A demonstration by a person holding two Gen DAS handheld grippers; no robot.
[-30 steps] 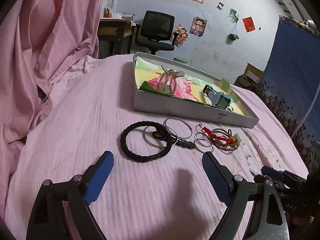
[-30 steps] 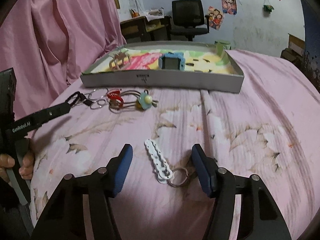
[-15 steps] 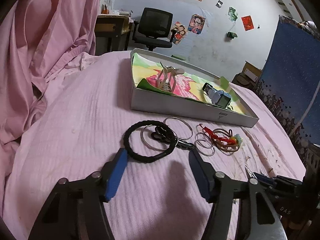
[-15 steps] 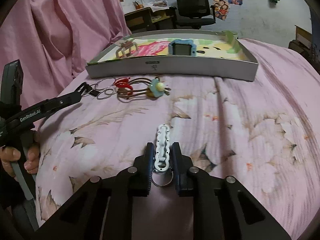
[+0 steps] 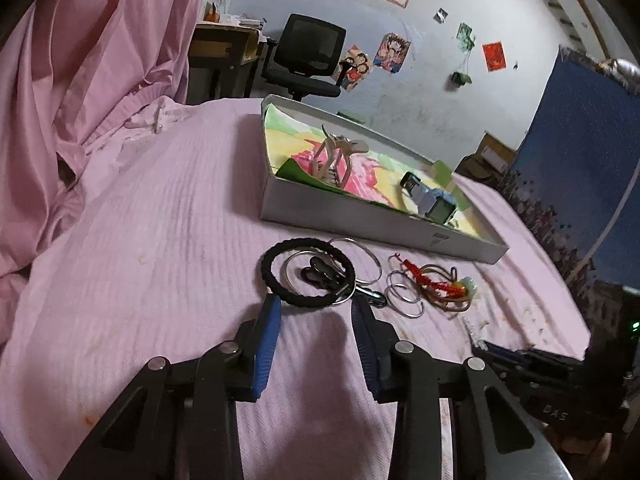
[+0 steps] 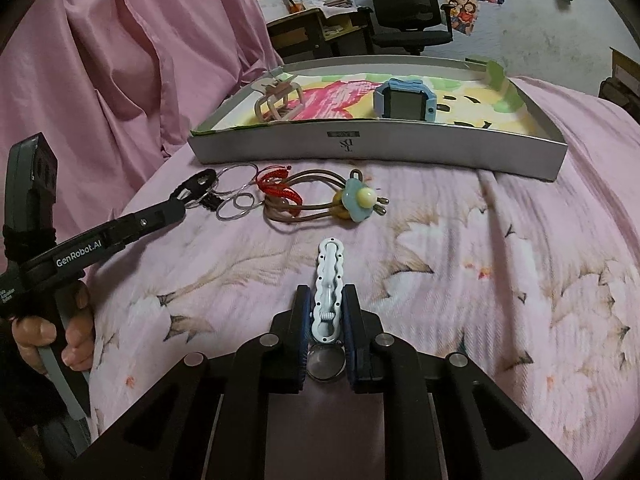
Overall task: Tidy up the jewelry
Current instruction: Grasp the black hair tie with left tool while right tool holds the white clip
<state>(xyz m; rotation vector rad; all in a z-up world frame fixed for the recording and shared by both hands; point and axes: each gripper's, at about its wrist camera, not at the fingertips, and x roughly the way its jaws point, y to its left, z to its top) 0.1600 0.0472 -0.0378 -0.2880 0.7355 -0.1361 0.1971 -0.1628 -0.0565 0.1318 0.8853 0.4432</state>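
White wavy hair clip (image 6: 329,280) is being pinched by right gripper (image 6: 326,312), probably for the far tray (image 6: 376,146); left gripper (image 5: 316,320) is being closed near black braided bracelet (image 5: 308,270), nothing yet held.

The room was dim, with soft, flat light and faint shadows beneath the fingers (image 5: 266,332) at lower centre. Both fisheye views bent strongly toward black corners; the far wall (image 5: 432,80) looked slightly soft.
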